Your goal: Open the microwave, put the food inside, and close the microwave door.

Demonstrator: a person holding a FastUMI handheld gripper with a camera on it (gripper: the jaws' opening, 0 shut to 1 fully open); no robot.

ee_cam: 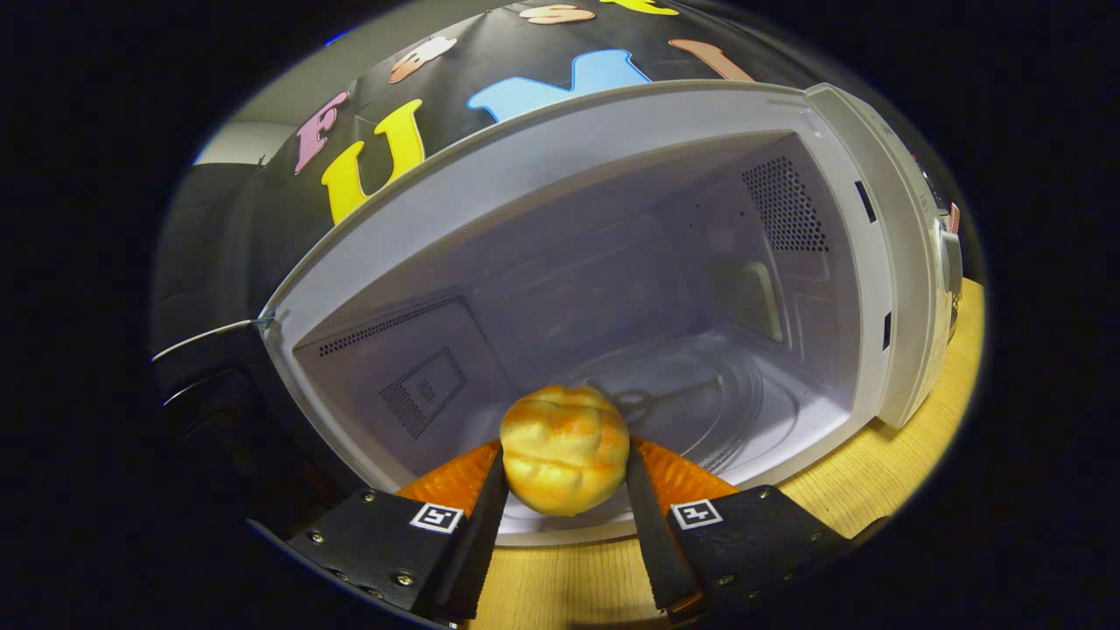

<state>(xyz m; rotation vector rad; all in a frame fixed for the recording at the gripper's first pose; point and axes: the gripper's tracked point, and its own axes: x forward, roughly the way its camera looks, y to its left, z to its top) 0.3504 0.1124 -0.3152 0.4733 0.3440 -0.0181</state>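
A round golden bread bun (564, 448) sits between my two fingers, and my gripper (564, 468) is shut on it, both fingers pressing its sides. Just ahead stands the white microwave (612, 140) with its door swung open to the left; the dark door (227, 385) shows edge-on beside the left finger. The bun hangs at the front lip of the cavity, just above the glass turntable (700, 402). Vent holes mark the cavity's left and right walls.
The microwave rests on a light wooden table (875, 472), which runs under my fingers and off to the right. The control panel (945, 254) sits on the microwave's right side. The booth's black cloth wall rises behind.
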